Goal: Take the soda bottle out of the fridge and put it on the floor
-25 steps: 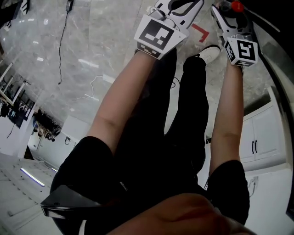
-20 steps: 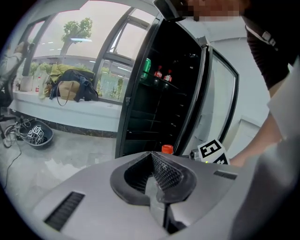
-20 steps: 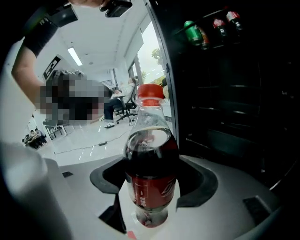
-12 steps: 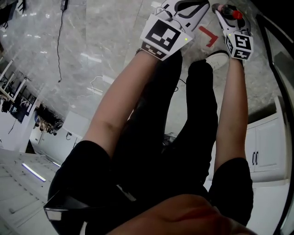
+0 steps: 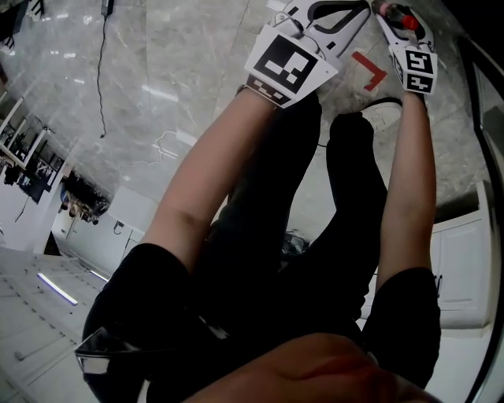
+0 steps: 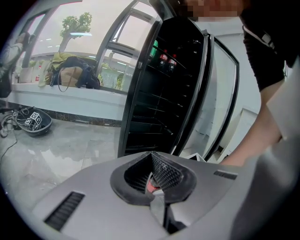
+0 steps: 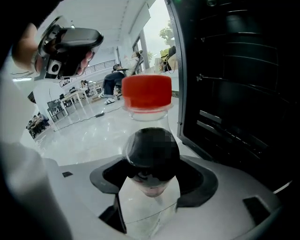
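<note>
Grey marble floor (image 5: 142, 86) fills the head view, with both claws held out over it. The left claw (image 6: 152, 161) is clenched on nothing. Only its own view shows the black fridge (image 6: 164, 93) standing open, with other bottles (image 6: 165, 59) on an upper shelf. The right claw (image 7: 150, 185) is grasping the soda bottle (image 7: 146, 110) below its neck, out of the fridge and beside the dark shelves. From above, little more than the red cap (image 5: 403, 13) shows, near a red tape mark (image 5: 370, 67).
</note>
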`<state>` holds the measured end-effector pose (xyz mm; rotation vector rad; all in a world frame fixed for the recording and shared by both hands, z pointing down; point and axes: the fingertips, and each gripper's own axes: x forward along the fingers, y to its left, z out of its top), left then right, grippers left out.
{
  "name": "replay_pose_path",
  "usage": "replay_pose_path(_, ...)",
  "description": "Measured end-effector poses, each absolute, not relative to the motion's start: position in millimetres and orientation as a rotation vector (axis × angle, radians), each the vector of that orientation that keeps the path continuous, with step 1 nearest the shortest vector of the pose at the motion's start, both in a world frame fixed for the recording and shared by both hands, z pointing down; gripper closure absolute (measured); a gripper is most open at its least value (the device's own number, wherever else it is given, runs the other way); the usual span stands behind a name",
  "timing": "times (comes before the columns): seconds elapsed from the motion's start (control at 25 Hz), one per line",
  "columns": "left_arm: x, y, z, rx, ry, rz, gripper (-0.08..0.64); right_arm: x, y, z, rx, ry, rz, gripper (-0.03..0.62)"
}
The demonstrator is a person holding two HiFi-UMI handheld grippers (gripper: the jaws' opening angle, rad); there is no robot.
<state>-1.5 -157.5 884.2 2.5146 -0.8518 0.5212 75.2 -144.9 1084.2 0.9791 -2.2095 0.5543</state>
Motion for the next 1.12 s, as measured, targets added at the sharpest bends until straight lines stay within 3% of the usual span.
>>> replay_pose_path(0.72, -10, -149, 867, 2.516, -0.855, 0.514, 0.559, 54, -118, 1092, 0.876, -2.166, 0.547, 0.284)
replay_pose_path(1.12, 2, -156, 774, 2.551, -0.896, 0.484, 0.559, 71, -117, 954, 1.013, -2.249, 0.569, 0.284)
